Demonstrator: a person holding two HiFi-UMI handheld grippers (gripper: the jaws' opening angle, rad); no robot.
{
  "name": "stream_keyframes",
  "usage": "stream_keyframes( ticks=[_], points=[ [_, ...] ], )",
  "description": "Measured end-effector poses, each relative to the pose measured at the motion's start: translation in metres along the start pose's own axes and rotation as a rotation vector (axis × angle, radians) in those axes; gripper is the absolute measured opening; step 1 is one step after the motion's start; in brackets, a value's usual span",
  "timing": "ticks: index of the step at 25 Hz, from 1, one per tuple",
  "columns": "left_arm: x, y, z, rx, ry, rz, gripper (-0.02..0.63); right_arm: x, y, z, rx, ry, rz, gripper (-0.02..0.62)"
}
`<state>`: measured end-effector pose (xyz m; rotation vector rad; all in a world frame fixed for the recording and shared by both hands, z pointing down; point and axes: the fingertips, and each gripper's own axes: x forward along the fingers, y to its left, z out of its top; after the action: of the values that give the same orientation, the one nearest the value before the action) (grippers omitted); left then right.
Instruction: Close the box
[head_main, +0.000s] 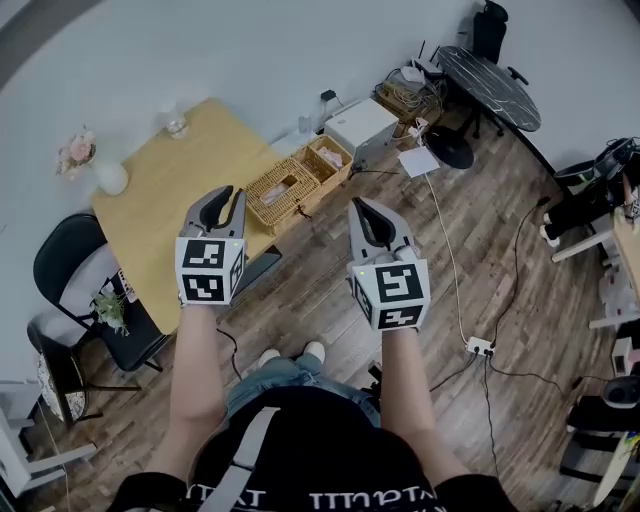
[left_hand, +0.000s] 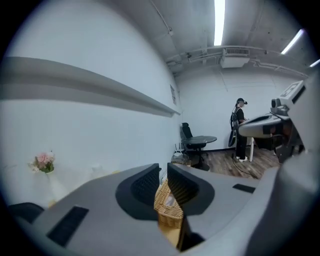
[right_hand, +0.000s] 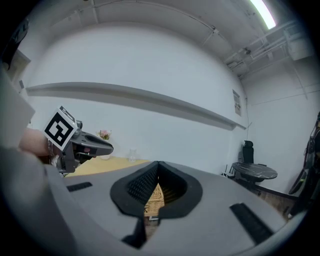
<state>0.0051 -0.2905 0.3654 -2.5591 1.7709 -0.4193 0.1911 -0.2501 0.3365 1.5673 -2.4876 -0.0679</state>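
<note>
A wicker box (head_main: 298, 178) stands at the near corner of the wooden table (head_main: 165, 185), its lid swung open beside it. I hold both grippers up in the air in front of me, short of the table and apart from the box. My left gripper (head_main: 227, 196) has its jaws a narrow gap apart with nothing between them; in the left gripper view the box (left_hand: 167, 202) shows through that gap (left_hand: 163, 168). The tips of my right gripper (head_main: 363, 204) meet, empty; past them (right_hand: 158, 163) lies the box (right_hand: 154, 196). The left gripper (right_hand: 82, 145) shows at the left of the right gripper view.
On the table stand a white vase with pink flowers (head_main: 108, 176) and a glass (head_main: 176, 122). A black chair (head_main: 85, 275) sits at the table's left. On the floor lie a white case (head_main: 360, 127), cables and a power strip (head_main: 480, 346). A person (left_hand: 240, 129) stands far off.
</note>
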Motion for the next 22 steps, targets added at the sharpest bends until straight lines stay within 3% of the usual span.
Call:
stream_keyframes(
  ticks=[3,11,22],
  points=[
    [-0.013,0.012,0.027,-0.021,-0.096,0.019,0.014,-0.003,0.005,0.019,-0.006,-0.023,-0.017,0.014],
    [-0.036,0.026,0.082,0.030,-0.254,-0.011,0.012,-0.009,0.011,0.059,-0.025,-0.090,-0.076,0.014],
    [-0.059,0.037,0.118,0.105,-0.357,0.003,0.012,-0.013,0.021,0.098,-0.061,-0.184,-0.130,0.014]
  ],
)
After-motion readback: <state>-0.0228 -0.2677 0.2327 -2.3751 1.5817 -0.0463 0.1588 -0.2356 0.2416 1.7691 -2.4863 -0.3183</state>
